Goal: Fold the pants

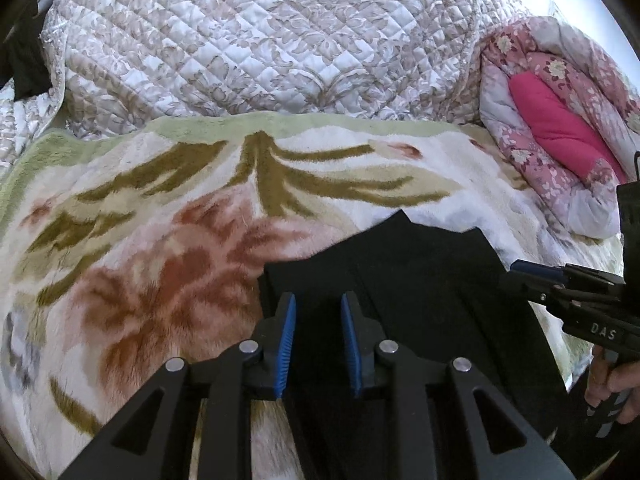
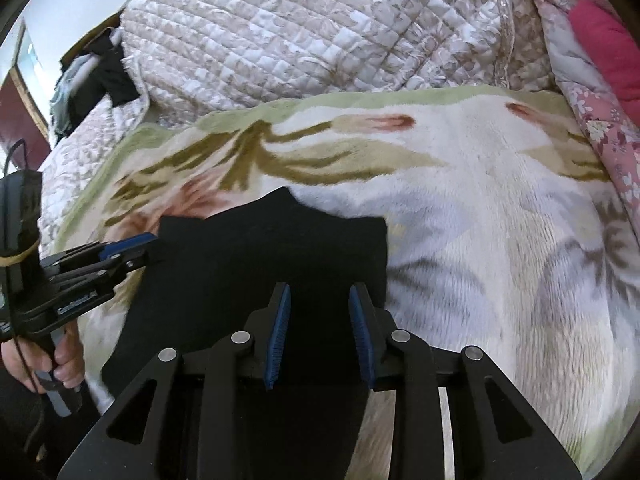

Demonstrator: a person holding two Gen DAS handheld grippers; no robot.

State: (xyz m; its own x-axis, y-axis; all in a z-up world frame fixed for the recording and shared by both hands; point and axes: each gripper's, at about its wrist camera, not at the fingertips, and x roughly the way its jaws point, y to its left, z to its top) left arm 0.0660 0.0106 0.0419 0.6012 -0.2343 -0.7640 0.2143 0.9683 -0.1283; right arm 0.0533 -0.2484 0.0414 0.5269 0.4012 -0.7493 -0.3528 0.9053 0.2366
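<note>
The black pants (image 1: 416,272) lie folded flat on a floral fleece blanket (image 1: 160,240), with their far end pointing away from me. My left gripper (image 1: 318,308) hovers over the pants' left edge, its blue pads apart and nothing between them. My right gripper (image 2: 319,300) hovers over the right part of the pants (image 2: 272,256), jaws apart and empty. The right gripper also shows in the left wrist view (image 1: 532,272) at the pants' right edge. The left gripper shows in the right wrist view (image 2: 136,246) at the pants' left corner.
A quilted white and beige bedspread (image 1: 260,40) is heaped behind the blanket. A pink floral comforter (image 1: 560,120) lies at the right. Dark clothes (image 2: 100,76) sit at the far left. A hand (image 2: 60,364) holds the left gripper's handle.
</note>
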